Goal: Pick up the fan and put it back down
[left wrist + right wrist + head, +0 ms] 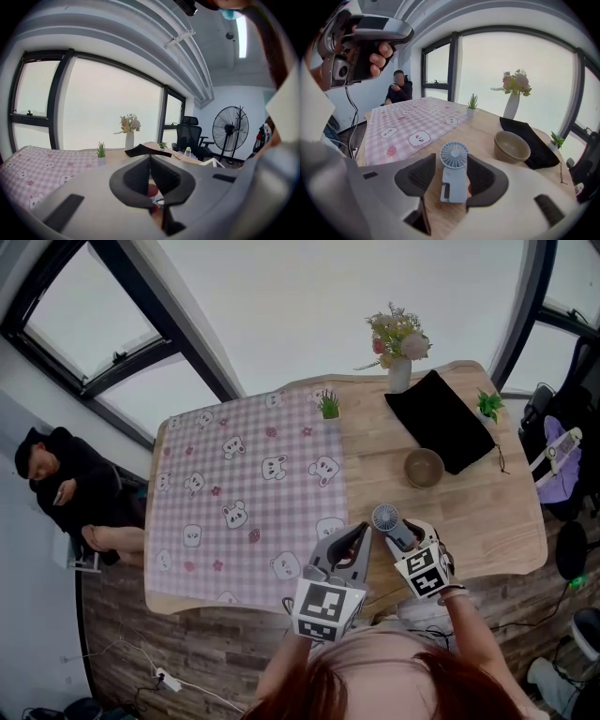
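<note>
A small pale blue hand fan (453, 173) lies flat on the wooden table (487, 521), its round head pointing away from me. My right gripper (451, 159) is open with one jaw on each side of the fan, and the pads do not press on it. From the head view, the fan's head (385, 518) shows just beyond the right gripper (403, 532). The left gripper (356, 535) hovers to the left of the fan, near the tablecloth's edge. Its jaws (150, 159) are shut with nothing between them.
A pink checked tablecloth (244, 484) covers the table's left half. Beyond the fan are a brown bowl (424, 467), a black cloth (441, 418), a vase of flowers (398, 343) and two small plants (329, 407) (488, 406). A person (66, 484) sits at the left.
</note>
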Demonstrator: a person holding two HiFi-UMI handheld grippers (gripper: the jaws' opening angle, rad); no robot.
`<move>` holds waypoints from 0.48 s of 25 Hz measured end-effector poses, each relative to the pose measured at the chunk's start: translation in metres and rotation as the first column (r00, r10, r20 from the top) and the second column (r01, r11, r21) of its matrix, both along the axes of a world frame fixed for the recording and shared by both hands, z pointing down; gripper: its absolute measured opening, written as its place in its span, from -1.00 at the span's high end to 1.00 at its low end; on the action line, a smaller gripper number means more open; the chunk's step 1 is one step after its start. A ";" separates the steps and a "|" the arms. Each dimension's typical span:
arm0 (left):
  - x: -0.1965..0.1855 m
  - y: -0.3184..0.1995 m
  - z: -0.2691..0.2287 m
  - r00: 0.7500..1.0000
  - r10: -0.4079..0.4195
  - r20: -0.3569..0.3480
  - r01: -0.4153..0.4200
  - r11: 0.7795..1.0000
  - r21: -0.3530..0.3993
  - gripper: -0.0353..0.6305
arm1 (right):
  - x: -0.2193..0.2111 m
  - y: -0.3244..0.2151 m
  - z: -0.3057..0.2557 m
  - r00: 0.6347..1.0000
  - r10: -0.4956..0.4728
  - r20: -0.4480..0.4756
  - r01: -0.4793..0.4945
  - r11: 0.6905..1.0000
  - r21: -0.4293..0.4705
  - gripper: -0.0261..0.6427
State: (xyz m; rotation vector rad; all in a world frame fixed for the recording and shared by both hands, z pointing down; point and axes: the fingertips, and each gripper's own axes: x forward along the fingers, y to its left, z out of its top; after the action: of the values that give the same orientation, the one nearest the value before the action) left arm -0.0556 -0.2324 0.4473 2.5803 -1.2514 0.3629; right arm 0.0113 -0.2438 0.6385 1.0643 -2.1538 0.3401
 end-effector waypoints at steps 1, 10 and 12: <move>-0.001 -0.002 0.001 1.000 -0.002 0.000 0.002 1.000 -0.004 0.86 | 0.001 -0.001 0.004 1.000 0.000 -0.005 0.000 1.000 -0.009 0.29; -0.005 -0.012 0.010 1.000 -0.014 -0.003 0.013 1.000 -0.024 0.86 | 0.004 -0.006 0.037 0.999 0.003 -0.032 -0.006 0.996 -0.085 0.22; -0.005 -0.014 0.012 1.000 -0.015 -0.003 0.015 1.000 -0.027 0.86 | 0.005 -0.007 0.042 0.999 0.006 -0.035 -0.009 0.995 -0.097 0.22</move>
State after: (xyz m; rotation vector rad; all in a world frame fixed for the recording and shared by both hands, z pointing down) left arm -0.0610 -0.2469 0.4589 2.5470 -1.2550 0.3698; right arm 0.0166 -0.2505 0.6805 1.0164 -2.0809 0.4227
